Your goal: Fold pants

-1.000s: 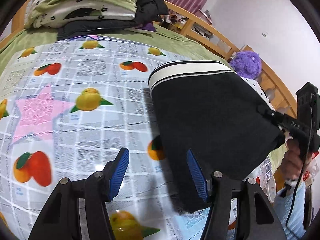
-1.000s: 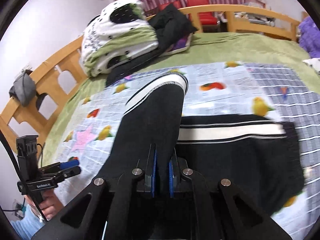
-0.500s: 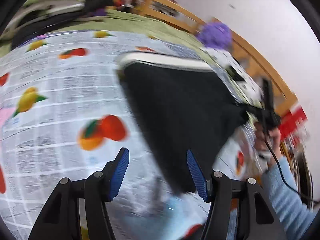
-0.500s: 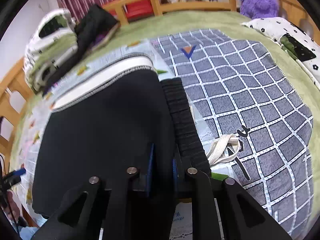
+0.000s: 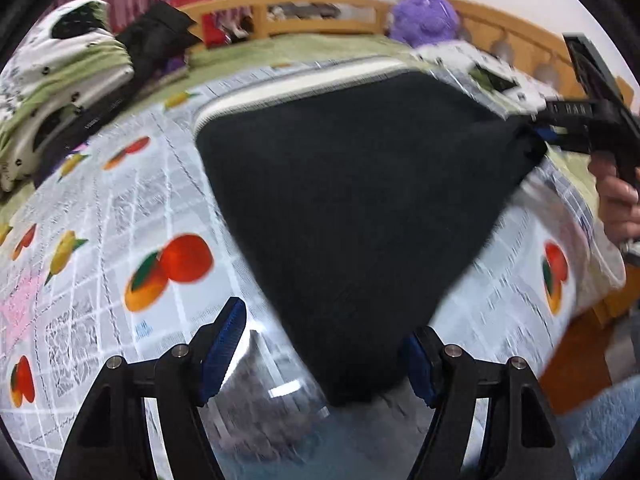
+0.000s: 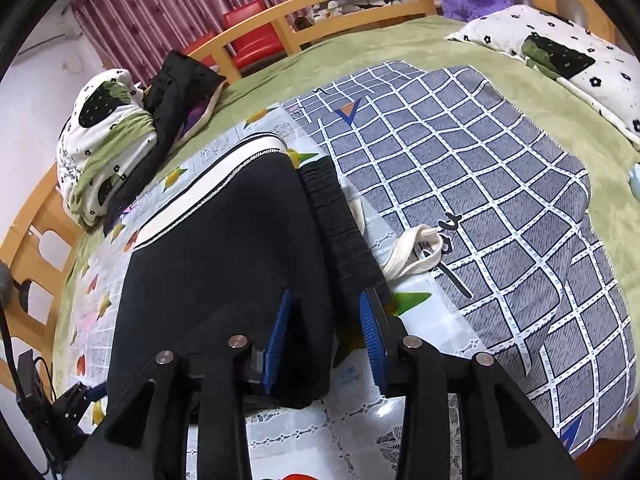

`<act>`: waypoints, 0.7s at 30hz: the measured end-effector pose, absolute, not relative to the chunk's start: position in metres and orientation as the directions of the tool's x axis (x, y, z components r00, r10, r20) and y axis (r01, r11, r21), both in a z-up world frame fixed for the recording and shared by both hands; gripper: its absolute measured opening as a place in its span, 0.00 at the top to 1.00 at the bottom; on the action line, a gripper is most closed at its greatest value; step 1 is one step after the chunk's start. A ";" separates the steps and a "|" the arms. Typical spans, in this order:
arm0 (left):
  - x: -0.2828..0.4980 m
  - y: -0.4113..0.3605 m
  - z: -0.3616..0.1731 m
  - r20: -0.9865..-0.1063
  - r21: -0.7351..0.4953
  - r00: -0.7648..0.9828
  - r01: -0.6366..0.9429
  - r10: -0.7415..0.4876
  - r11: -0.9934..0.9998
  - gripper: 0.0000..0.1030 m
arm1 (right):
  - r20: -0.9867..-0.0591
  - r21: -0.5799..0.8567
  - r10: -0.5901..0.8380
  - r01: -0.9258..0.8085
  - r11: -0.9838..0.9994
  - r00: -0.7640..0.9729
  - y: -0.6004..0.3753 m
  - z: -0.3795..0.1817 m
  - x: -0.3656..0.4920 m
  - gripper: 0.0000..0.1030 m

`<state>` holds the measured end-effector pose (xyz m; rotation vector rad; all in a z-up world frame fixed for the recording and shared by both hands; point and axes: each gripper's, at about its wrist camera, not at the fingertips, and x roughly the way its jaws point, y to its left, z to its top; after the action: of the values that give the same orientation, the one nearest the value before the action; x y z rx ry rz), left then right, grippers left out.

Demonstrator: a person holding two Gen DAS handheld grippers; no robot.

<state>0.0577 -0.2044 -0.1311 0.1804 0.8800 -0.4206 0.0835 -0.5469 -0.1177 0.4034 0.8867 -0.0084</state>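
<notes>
Fingers of both grippers are spreading: the left gripper (image 5: 320, 354) straddles the near corner of the black pants (image 5: 360, 208) without pressing it, and the right gripper (image 6: 326, 336) is letting go of their right edge. Folded, they lie on the fruit-print cloth (image 5: 120, 220), beside a grey checked blanket (image 6: 500, 200).

Two wrist fisheyes, close over the bed
Both look steeply down past their own fingers; both share the black pants (image 5: 352, 208) and the headboard rail (image 6: 320, 4).
</notes>
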 end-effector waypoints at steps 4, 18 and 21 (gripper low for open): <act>0.074 -0.192 -0.125 -0.739 -0.088 0.584 0.409 -0.335 0.908 0.41 | -0.772 0.332 0.147 0.194 0.923 0.619 -0.544 -0.130 0.109 0.57; 0.112 -0.057 -0.081 -0.632 -0.239 0.702 0.225 -0.327 0.945 0.81 | -0.721 0.362 0.316 -0.053 0.931 0.617 -0.442 -0.088 0.127 0.98; 0.102 -0.012 -0.084 -0.635 -0.228 0.719 0.176 -0.284 0.958 0.81 | -0.727 0.336 0.359 -0.153 0.929 0.586 -0.393 -0.091 0.127 0.98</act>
<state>0.1023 -0.0123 -0.0835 -0.1554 0.7262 -0.2554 0.1275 -0.3933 -0.0909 0.2486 0.8985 0.3020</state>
